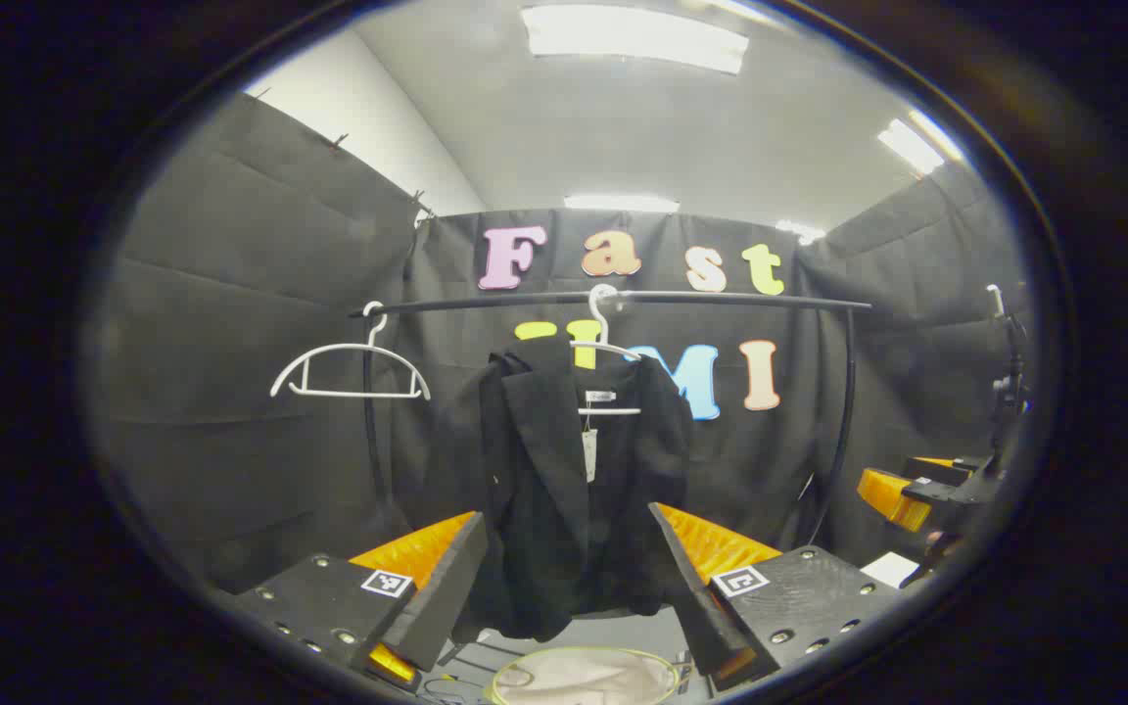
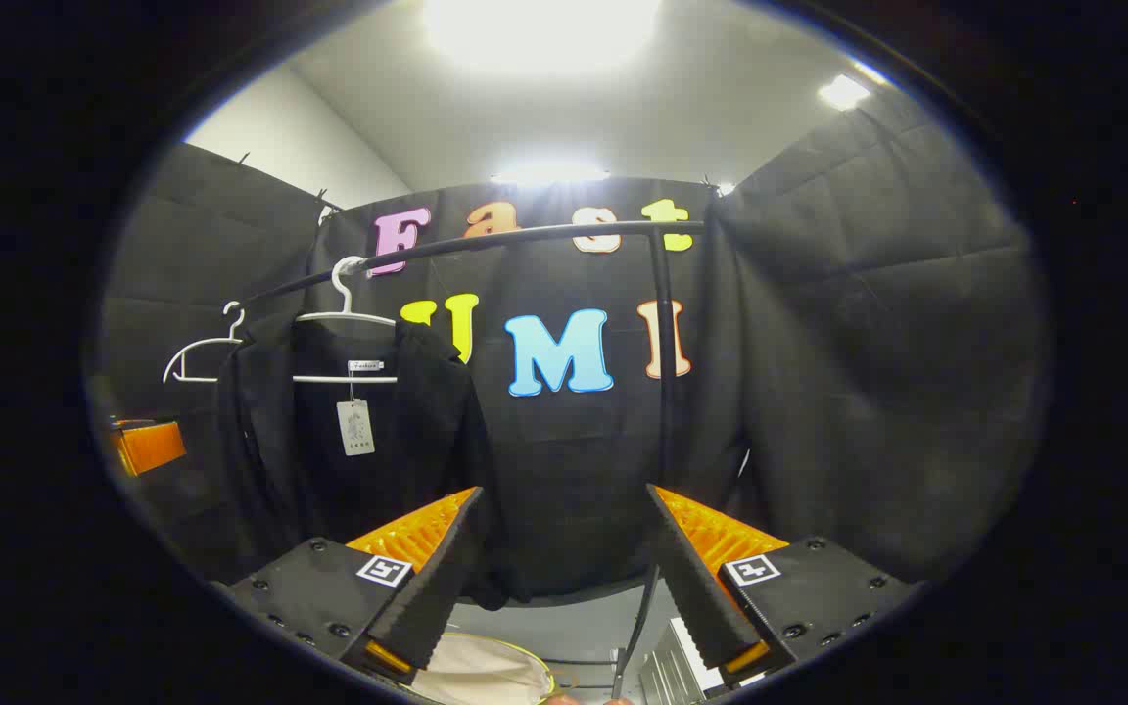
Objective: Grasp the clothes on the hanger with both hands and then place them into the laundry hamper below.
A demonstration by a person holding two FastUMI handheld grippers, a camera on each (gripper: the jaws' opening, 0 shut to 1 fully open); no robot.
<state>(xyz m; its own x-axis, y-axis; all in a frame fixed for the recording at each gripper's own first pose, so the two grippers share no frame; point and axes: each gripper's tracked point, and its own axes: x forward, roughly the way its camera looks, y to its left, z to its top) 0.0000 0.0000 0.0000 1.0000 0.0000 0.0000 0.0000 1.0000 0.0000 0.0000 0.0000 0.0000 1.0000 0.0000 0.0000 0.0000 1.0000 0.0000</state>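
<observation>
Reach phase, nothing grasped. Black jacket [image 1: 574, 490] hangs on a white hanger [image 1: 606, 348] mid-rail [image 1: 623, 298], laundry hamper [image 1: 584, 676] directly under it. Left hand-held gripper [image 1: 569, 568] is spread wide, centred on the jacket body but short of it. Right hand-held gripper [image 2: 564, 568] is also wide, aimed past the jacket's right edge. Judgement: swing right inward, pinch both shoulders, lift clear of the hanger, then lower.
</observation>
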